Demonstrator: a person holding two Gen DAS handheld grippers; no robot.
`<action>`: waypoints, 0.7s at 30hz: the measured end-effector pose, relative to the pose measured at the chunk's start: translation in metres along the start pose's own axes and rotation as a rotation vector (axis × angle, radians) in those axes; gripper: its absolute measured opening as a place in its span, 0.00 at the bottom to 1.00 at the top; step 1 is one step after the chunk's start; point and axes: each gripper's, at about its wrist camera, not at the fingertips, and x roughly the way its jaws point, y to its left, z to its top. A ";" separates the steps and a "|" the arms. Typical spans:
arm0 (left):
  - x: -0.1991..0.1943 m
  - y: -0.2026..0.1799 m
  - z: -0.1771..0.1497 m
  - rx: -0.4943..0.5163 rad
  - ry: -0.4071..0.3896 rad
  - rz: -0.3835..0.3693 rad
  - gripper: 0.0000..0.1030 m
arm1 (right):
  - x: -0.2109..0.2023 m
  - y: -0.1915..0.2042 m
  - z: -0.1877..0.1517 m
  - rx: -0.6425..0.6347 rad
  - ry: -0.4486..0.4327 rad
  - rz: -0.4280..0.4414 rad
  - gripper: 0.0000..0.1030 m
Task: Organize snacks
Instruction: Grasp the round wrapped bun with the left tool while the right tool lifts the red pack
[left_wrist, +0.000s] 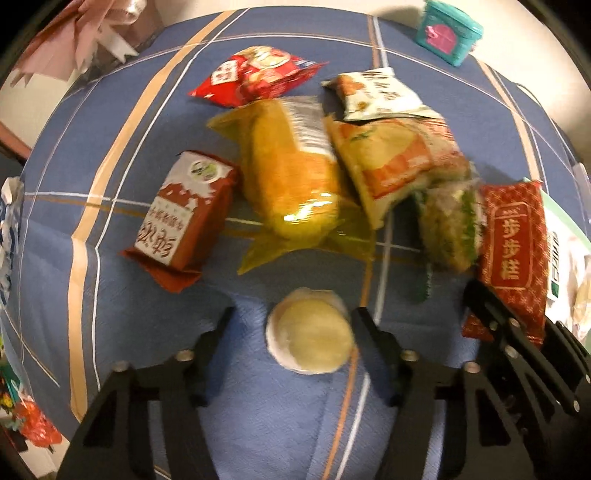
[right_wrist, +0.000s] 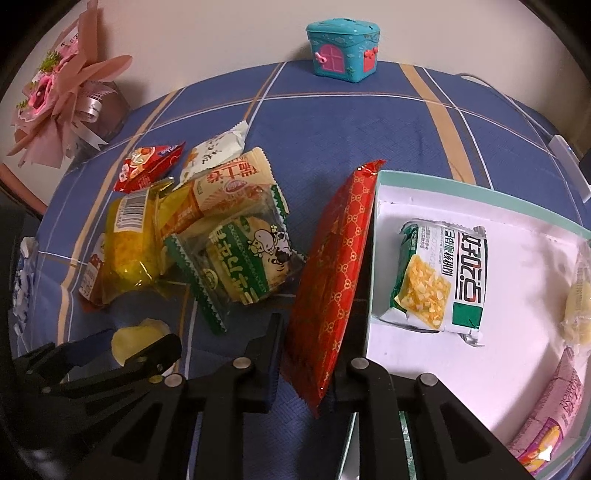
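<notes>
The red patterned packet (right_wrist: 332, 280) is held upright by the right gripper (right_wrist: 312, 354) at the left edge of the white box (right_wrist: 480, 199), while a round pale pastry (left_wrist: 310, 332) on the blue cloth (left_wrist: 295, 417) lies between the half-closed, not yet pressing jaws of the left gripper (left_wrist: 291, 328), so gripping and lifting it is probably needed next.
</notes>
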 end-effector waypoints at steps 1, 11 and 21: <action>-0.001 -0.003 0.000 0.011 -0.005 -0.001 0.51 | 0.000 0.000 0.000 0.000 -0.001 0.000 0.20; -0.003 0.001 0.000 -0.043 -0.019 -0.046 0.42 | -0.001 -0.005 0.002 0.018 -0.021 0.013 0.13; -0.025 0.026 0.007 -0.114 -0.059 -0.136 0.42 | -0.021 -0.011 0.008 0.029 -0.067 0.039 0.11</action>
